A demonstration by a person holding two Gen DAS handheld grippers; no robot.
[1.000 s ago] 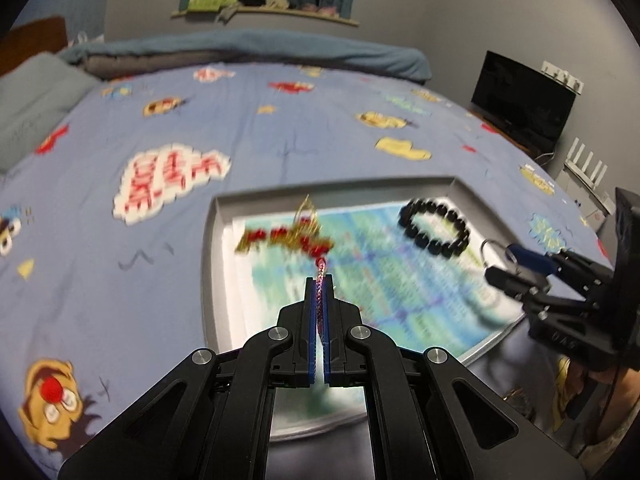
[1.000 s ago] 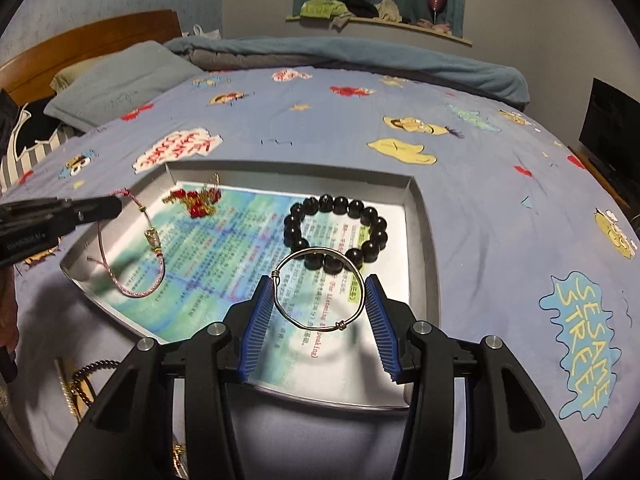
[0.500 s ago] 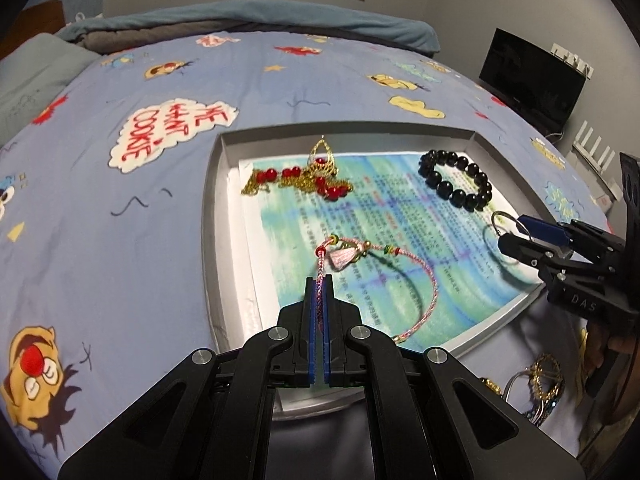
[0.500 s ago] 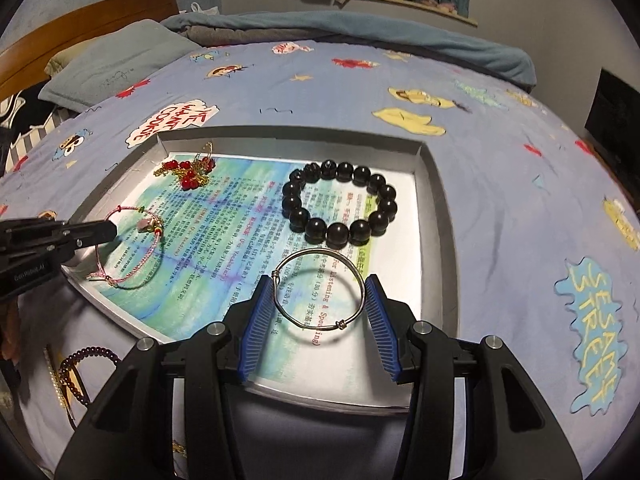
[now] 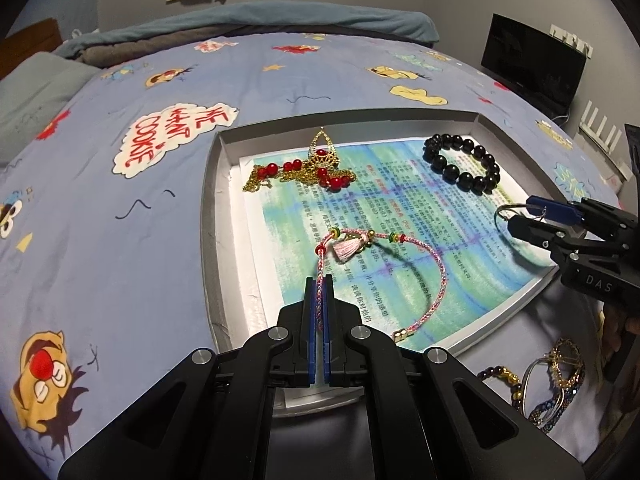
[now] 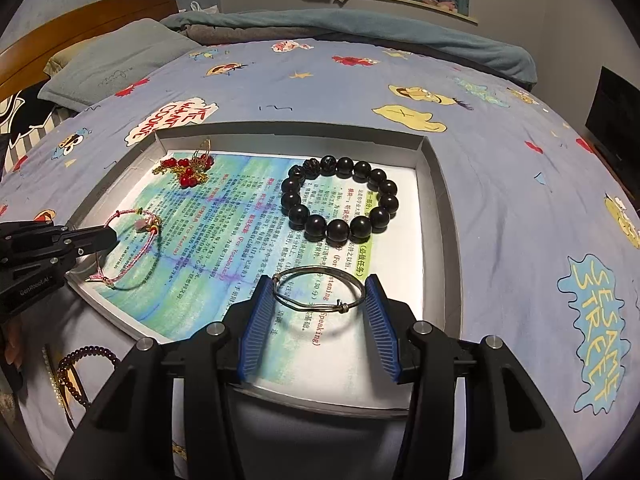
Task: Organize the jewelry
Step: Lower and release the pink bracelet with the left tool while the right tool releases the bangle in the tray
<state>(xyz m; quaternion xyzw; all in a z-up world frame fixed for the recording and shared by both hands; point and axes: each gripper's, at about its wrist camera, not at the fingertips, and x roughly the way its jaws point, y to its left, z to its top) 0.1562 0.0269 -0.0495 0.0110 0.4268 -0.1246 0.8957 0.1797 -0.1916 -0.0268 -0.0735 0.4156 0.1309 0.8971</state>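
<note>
A shallow grey tray (image 5: 208,216) (image 6: 440,216) lined with a printed sheet lies on the bed. My left gripper (image 5: 319,280) (image 6: 114,236) is shut on a pink braided cord bracelet (image 5: 436,272) (image 6: 136,256), whose loop rests on the sheet. My right gripper (image 6: 318,280) (image 5: 520,216) is shut on a thin silver wire bangle (image 6: 320,292), held just above the sheet's near right part. A black bead bracelet (image 5: 464,164) (image 6: 340,200) and a gold necklace with red beads (image 5: 312,168) (image 6: 186,168) lie in the tray.
Loose jewelry lies on the bedspread outside the tray: a pile of bangles and beaded bracelets (image 5: 552,380) and a dark bead strand (image 6: 80,372). Pillows (image 6: 116,60) and a folded blanket (image 6: 340,28) lie at the bed's far side. A dark screen (image 5: 532,64) stands to the right.
My left gripper has lowered the pink cord bracelet from hanging in the air onto the tray's sheet. My right gripper has come lower over the tray with the silver bangle.
</note>
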